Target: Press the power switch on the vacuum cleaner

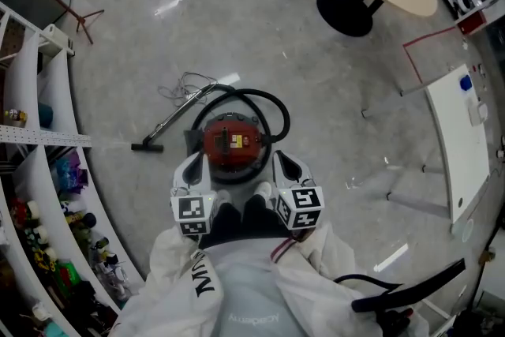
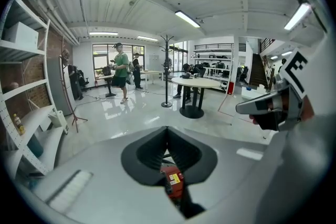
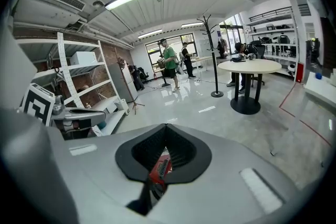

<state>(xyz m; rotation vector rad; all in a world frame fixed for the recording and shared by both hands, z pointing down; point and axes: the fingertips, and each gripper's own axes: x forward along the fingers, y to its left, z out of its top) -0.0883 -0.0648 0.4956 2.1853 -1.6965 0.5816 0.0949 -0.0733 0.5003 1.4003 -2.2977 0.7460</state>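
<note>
Now my left hand-held gripper (image 1: 196,168) and right hand-held gripper (image 1: 286,166) hang closed above the centre-frame vacuum (image 1: 230,142), ready to press.

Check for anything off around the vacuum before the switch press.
Nothing looks damaged or spilled. The vacuum cleaner stands upright. Its wand lies flat on the floor beside it, and a loose cord sits tangled just beyond, a possible snag.

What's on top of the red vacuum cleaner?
On the vacuum cleaner lid, a yellow label shows. Its near sides are covered by the left gripper and right gripper; finer details are too small to tell.
</note>
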